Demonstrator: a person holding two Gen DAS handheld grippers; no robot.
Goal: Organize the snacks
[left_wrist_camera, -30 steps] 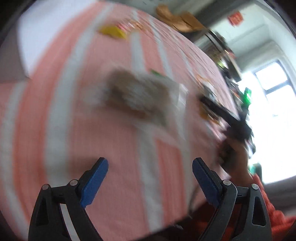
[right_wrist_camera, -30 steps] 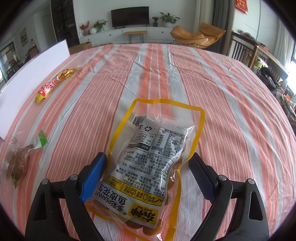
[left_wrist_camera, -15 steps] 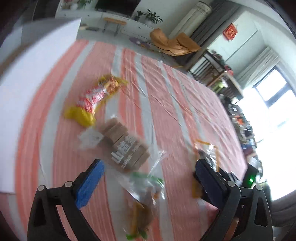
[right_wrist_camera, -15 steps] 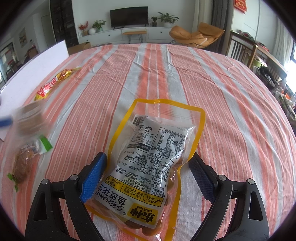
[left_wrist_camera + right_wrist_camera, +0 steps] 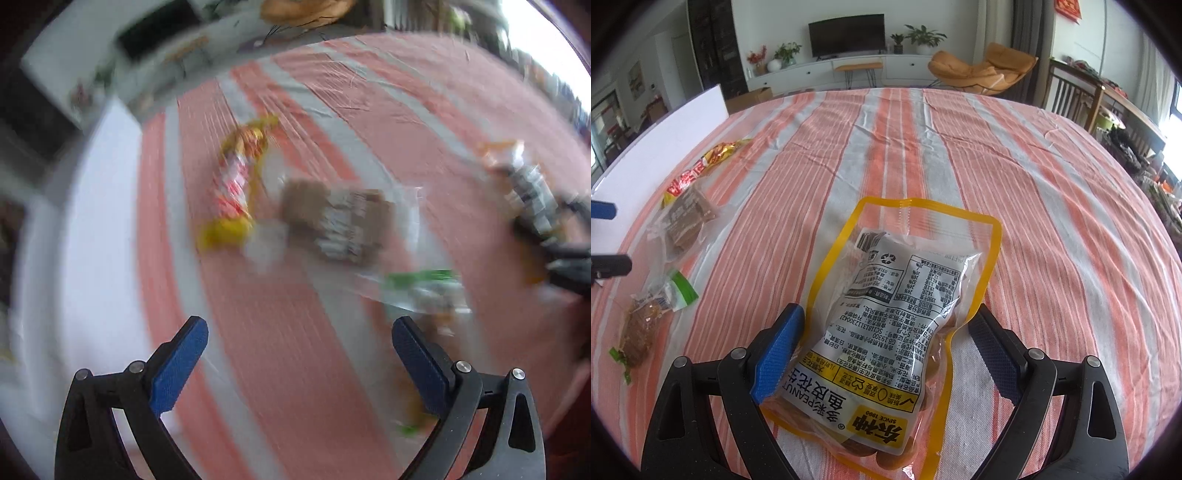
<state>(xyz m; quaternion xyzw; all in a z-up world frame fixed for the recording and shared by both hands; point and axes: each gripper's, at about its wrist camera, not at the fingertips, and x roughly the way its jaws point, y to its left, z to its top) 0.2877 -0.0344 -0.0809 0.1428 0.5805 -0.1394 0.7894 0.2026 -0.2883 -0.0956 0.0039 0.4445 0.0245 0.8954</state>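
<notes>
Snacks lie scattered over the orange-and-white striped tablecloth [image 5: 960, 155]. Nearest the right gripper [image 5: 886, 339] is the peanut bag [image 5: 897, 314], a clear pouch with a yellow border, lying printed side up between the spread blue pads [image 5: 777, 354]. The left pad sits just at the bag's edge and the other stands clear of it, so the claw is wide open and clamps nothing.

From that bag, at about ten o'clock, sits a clear pack of brown bars [image 5: 685, 218], and just beyond it, touching or nearly so, a long red-and-yellow packet [image 5: 701, 166] pointing toward the far edge of the table. At about nine o'clock, nearer the table's edge, lies a small brown snack with a green label [image 5: 653, 314]. A white board [image 5: 661, 144] runs along the table's left side. At the far left edge of the right wrist view, a blue pad and a black finger tip of the left gripper [image 5: 605, 236] poke in.

The left wrist view is badly smeared. The left gripper's jaws have just been opening further and stand wide, with only bare cloth between them. Ahead of it, at twelve o'clock, is the pack of brown bars, with the red-and-yellow packet at eleven and the green-labelled snack at about two.
</notes>
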